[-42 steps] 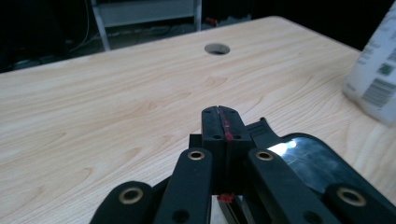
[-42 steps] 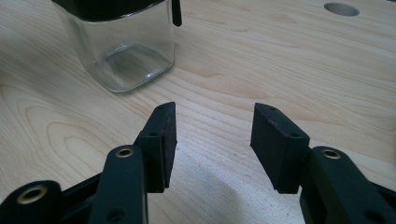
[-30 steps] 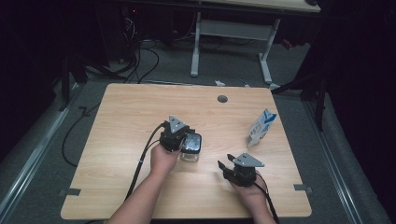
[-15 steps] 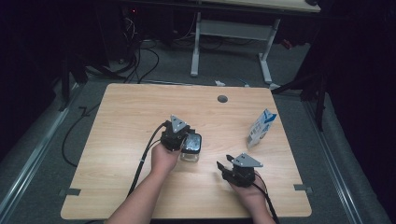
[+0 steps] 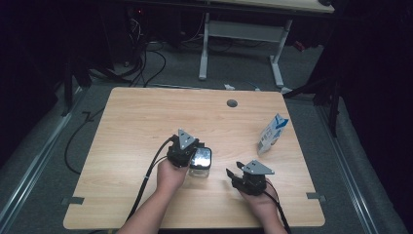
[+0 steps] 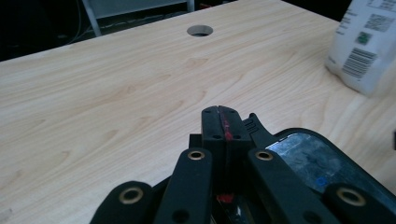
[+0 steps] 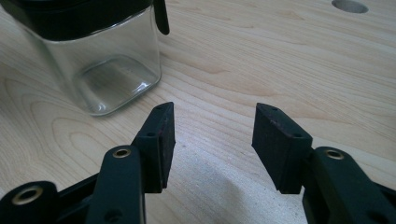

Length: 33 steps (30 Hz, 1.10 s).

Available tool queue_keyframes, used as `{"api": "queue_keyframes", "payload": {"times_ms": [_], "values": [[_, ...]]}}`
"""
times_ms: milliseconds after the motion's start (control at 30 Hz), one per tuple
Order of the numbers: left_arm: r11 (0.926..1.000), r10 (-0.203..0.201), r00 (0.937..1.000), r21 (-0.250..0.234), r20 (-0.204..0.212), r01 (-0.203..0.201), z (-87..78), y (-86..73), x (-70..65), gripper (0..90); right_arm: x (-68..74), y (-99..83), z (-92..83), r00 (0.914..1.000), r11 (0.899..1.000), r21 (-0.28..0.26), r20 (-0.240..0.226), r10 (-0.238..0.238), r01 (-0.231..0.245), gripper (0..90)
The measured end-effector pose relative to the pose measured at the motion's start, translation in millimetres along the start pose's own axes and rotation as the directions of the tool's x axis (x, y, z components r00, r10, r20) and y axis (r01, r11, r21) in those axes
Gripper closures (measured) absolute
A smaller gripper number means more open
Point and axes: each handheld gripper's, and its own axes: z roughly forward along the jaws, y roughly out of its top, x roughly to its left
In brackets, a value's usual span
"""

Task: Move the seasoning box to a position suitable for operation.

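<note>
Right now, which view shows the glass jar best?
The right gripper view: the glass jar stands close up, its clear square body and black lid seen from the side, beyond the open right gripper. The high view shows the jar small, from above, beside the left gripper. The left gripper view catches its lid past the shut jaws.
</note>
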Motion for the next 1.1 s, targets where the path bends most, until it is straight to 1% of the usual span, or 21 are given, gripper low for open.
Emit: {"api": "queue_keyframes", "payload": {"times_ms": [67,133,167,200,233,333,400,467,500,567,633,667,767,833,867,900,933,1000,1033,1100], "values": [[1.0000,0.000,1.0000,-0.002,0.004,0.000,-2.5,-0.1,-1.0,90.0,0.2,-0.2,0.5,1.0000,1.000,0.002,-0.001,-0.001,0.001,48.7],[0.9992,-0.024,0.9997,-0.033,0.002,0.024,-8.3,1.1,0.4,89.9,0.6,-0.5,1.1,1.0000,1.000,0.001,-0.003,-0.006,0.006,47.9],[0.9992,-0.024,0.9997,-0.033,0.002,0.024,-8.3,1.1,0.4,88.0,0.6,-0.5,1.1,1.0000,1.000,0.001,-0.003,-0.006,0.006,47.9],[0.9978,-0.036,0.9993,-0.055,0.001,0.036,-16.2,1.2,2.9,84.8,1.4,-0.6,1.0,0.9998,1.000,0.006,0.001,-0.020,0.020,47.5],[0.9976,-0.032,0.9995,-0.061,-0.003,0.032,-20.4,-0.2,4.3,83.2,1.2,-0.8,1.2,0.9996,1.000,0.004,0.001,-0.028,0.028,47.4],[0.9976,-0.020,0.9997,-0.066,-0.016,0.019,-30.8,-10.7,9.1,81.8,1.2,-1.2,1.3,0.9995,1.000,0.004,0.008,-0.030,0.030,46.0],[0.9978,-0.028,0.9995,-0.060,-0.017,0.027,-36.7,-21.6,14.7,81.0,0.0,-1.4,1.5,0.9995,1.000,0.008,0.011,-0.028,0.028,44.1],[0.9980,-0.040,0.9991,-0.051,-0.014,0.039,-39.5,-33.7,20.1,81.0,-1.9,-1.2,0.9,1.0000,1.000,0.007,0.003,-0.009,0.009,42.6],[0.9984,-0.036,0.9993,-0.044,-0.012,0.035,-39.8,-39.9,21.8,81.7,-2.8,-0.8,0.3,1.0000,1.000,0.003,-0.004,-0.001,0.001,42.1],[0.9995,-0.024,0.9997,-0.020,-0.001,0.024,-36.7,-50.9,24.1,87.0,-4.1,0.2,-1.4,1.0000,1.000,-0.005,-0.002,0.004,-0.004,41.8],[1.0000,-0.008,0.9999,0.004,0.010,0.008,-31.4,-58.0,25.1,89.8,-5.1,0.7,-2.5,0.9999,1.000,-0.006,0.006,0.008,-0.008,43.8],[0.9999,-0.012,0.9997,0.006,0.022,0.012,-29.3,-61.1,25.1,90.0,-5.7,0.5,-2.7,0.9999,1.000,-0.001,0.012,0.007,-0.007,44.7],[0.9998,-0.021,0.9986,-0.001,0.049,0.022,-27.1,-67.7,22.8,90.0,-7.0,-1.7,-1.1,0.9994,1.000,0.013,0.033,0.011,-0.012,44.8],[0.9997,0.002,0.9980,0.023,0.062,-0.003,-24.6,-70.4,18.8,90.0,-8.3,-3.6,0.0,0.9991,0.999,0.023,0.033,0.027,-0.028,44.8],[0.9996,0.005,0.9978,0.026,0.066,-0.007,-24.4,-71.1,17.7,90.0,-8.6,-4.4,0.8,0.9988,0.999,0.023,0.029,0.040,-0.041,44.8],[0.9997,-0.006,0.9969,0.026,0.078,0.004,-25.0,-72.5,16.5,90.0,-8.9,-4.9,1.1,0.9986,0.999,0.023,0.026,0.047,-0.047,44.8],[0.9995,-0.006,0.9964,0.030,0.084,0.004,-25.7,-73.6,15.3,90.0,-9.2,-5.5,1.2,0.9982,0.998,0.025,0.022,0.056,-0.057,44.8],[0.9994,0.001,0.9959,0.033,0.090,-0.004,-26.8,-75.8,11.4,90.0,-9.3,-5.7,1.1,0.9980,0.998,0.027,0.012,0.061,-0.062,44.8],[0.9992,0.006,0.9960,0.039,0.089,-0.009,-27.4,-76.7,9.6,90.0,-8.8,-5.6,0.4,0.9981,0.998,0.026,0.018,0.060,-0.060,44.8],[0.9992,0.004,0.9957,0.040,0.092,-0.007,-28.2,-78.0,8.2,90.0,-9.2,-5.3,-1.3,0.9981,0.998,0.017,0.014,0.061,-0.061,44.9]]}}
